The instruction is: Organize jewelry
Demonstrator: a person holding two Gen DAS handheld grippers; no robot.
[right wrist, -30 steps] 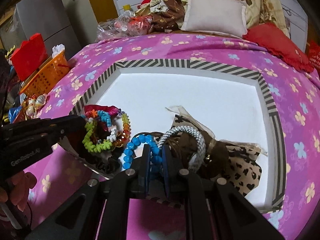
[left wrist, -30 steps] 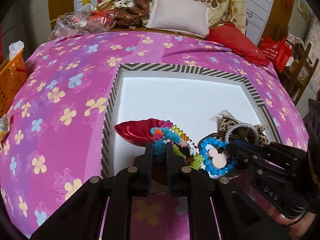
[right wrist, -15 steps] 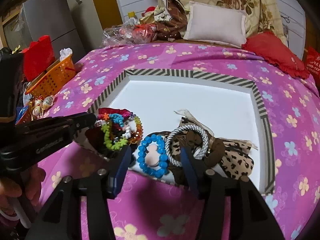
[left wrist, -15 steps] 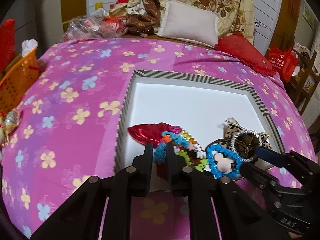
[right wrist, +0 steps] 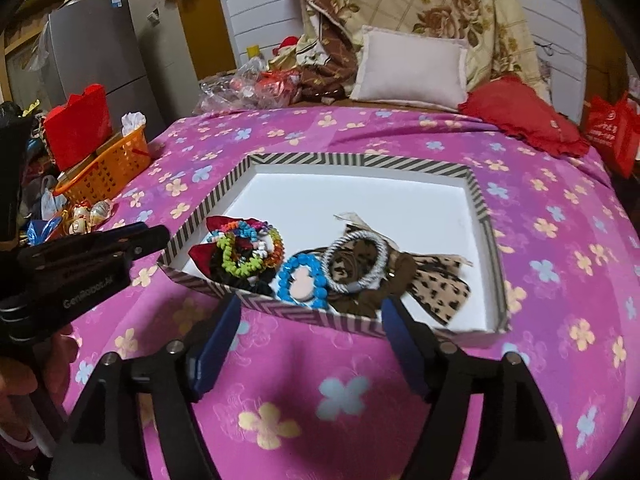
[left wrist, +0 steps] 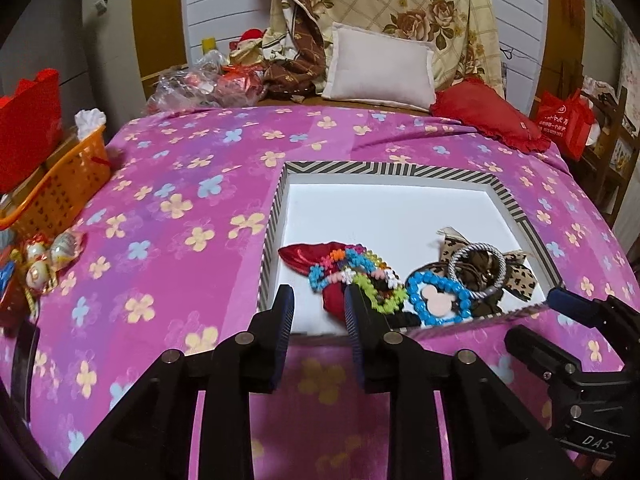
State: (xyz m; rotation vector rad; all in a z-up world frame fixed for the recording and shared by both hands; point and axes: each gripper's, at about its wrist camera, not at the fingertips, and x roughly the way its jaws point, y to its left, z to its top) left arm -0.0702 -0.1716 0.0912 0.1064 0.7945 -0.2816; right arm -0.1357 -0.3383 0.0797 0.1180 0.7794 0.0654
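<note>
At the lower centre of the frame, bracelets (right wrist: 248,254) already lay in the striped box (right wrist: 478,196), while both hand-held grippers, left (left wrist: 318,320) and right (right wrist: 310,344), were opening, empty

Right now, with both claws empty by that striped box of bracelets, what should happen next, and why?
Probably draw both claws back: the left claw and right claw, jaws opening, hold nothing. The blue bead bracelet and colourful bracelets already lie inside the striped box.
</note>
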